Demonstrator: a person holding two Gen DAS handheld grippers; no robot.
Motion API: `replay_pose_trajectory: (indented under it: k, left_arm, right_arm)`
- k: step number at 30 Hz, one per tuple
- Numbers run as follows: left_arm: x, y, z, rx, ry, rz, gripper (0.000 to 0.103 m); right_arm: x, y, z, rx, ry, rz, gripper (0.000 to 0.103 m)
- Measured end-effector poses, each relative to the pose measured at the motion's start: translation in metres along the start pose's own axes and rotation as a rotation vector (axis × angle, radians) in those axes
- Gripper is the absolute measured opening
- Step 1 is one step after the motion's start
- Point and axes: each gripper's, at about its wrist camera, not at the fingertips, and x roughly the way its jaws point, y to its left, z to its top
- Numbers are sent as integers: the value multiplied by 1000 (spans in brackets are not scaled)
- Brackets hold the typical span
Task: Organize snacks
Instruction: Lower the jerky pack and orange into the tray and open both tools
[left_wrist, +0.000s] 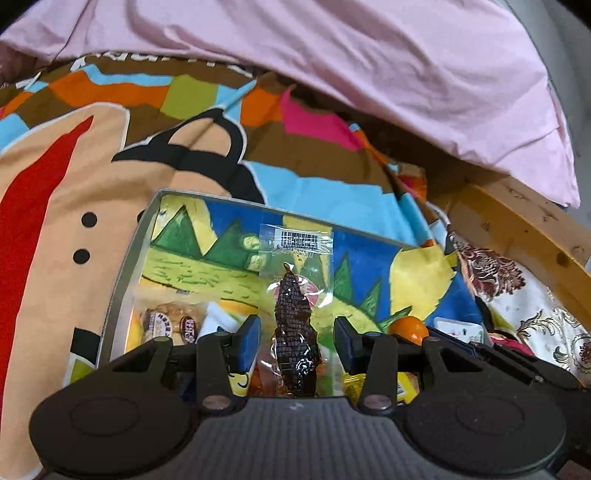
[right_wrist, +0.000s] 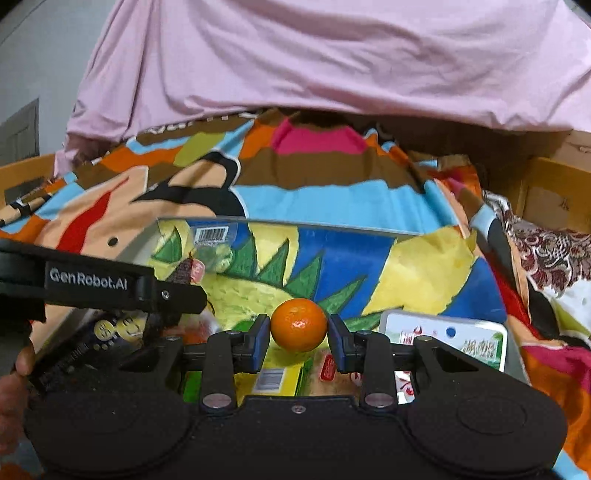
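A tray with a colourful painted bottom (left_wrist: 369, 258) (right_wrist: 351, 258) lies on a patterned bedsheet and holds several snacks. In the left wrist view my left gripper (left_wrist: 297, 338) is open above a clear packet with a dark brown snack (left_wrist: 295, 332), which lies between the blue pads without touching them. In the right wrist view my right gripper (right_wrist: 298, 338) has its pads against both sides of a small orange (right_wrist: 299, 325) over the tray. The orange also shows in the left wrist view (left_wrist: 408, 328). The left gripper's body (right_wrist: 110, 284) crosses the left of the right wrist view.
Other wrapped snacks lie at the tray's near edge: round biscuits (left_wrist: 166, 325), a white-and-green packet (right_wrist: 454, 339), a yellow-green packet (right_wrist: 273, 376). A pink blanket (left_wrist: 332, 55) covers the back. A wooden bed frame (left_wrist: 517, 229) runs along the right.
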Motion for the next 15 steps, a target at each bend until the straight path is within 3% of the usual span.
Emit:
replay_pose_trajectory:
  k: [8, 10, 15]
  left_arm:
    - [7, 3, -1, -4, 30, -2, 50]
    - [6, 2, 0, -9, 31, -11, 61]
    - [-2, 0, 4, -17, 13, -11, 73]
  right_arm:
    - [5, 3, -7, -14, 19, 0, 43]
    - [2, 3, -6, -7, 17, -5, 45]
    - [-11, 0, 2, 5, -7, -22, 57]
